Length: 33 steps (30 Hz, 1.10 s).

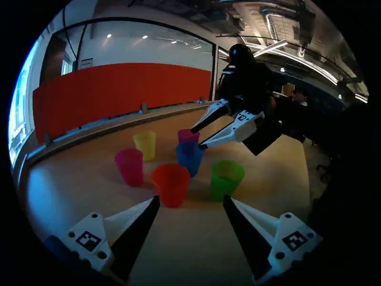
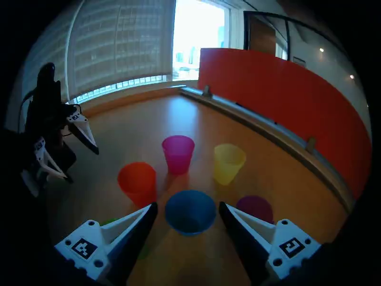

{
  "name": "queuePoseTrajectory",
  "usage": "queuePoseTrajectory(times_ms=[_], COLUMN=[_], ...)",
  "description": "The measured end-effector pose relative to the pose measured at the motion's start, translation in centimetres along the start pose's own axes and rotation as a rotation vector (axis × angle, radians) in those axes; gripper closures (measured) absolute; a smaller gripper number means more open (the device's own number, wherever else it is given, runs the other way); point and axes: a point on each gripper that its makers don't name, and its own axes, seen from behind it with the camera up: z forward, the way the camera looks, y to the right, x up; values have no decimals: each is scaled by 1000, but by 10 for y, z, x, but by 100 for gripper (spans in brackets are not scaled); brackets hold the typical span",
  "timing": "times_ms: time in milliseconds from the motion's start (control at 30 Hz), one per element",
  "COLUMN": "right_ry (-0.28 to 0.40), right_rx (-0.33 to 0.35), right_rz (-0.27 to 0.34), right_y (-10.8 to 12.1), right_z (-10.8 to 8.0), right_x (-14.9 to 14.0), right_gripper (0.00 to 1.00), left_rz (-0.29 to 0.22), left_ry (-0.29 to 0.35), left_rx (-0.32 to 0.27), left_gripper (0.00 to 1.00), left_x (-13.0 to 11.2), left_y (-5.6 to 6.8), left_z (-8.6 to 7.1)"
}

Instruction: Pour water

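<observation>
The left gripper [image 1: 190, 205] is spread wide just before the red cup [image 1: 170, 183], with bare table [image 1: 190, 252] around it. The right gripper [image 2: 187, 205] is spread wide too, straddling the blue cup [image 2: 190, 217], well away from the table's edge.

Jaws wide apart on left tongs [image 1: 190, 199] and right tongs [image 2: 186, 206].

Six plastic cups [image 1: 170, 183], two grippers [image 1: 190, 202], one table [image 1: 200, 252].

A red partition [image 2: 285, 95] borders the wooden table [image 2: 157, 119].
</observation>
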Motion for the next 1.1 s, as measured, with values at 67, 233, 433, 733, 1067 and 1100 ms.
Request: queuePoseTrajectory(times_ms=[67, 233, 433, 733, 1067, 1100], right_ry=[13, 57, 124, 241, 357, 363], right_rx=[-11, -51, -123, -270, -453, -472], right_rz=[4, 12, 35, 80, 152, 162], right_y=[0, 1, 9, 27, 50, 53], right_z=[-10, -34, -65, -107, -143, -145], right_x=[1, 3, 6, 9, -5, -7], right_gripper=[0, 0, 0, 0, 0, 0], left_rz=[-1, -1, -1, -25, -90, -97], left_ry=[4, 21, 70, 142, 240, 251], left_rx=[10, 43, 114, 247, 376, 388], left_gripper=[0, 0, 0, 1, 1, 1], left_x=[0, 4, 16, 25, 35, 37], left_y=[-3, -10, -26, -52, -73, -75], left_z=[-2, -7, -15, -26, -41, -43])
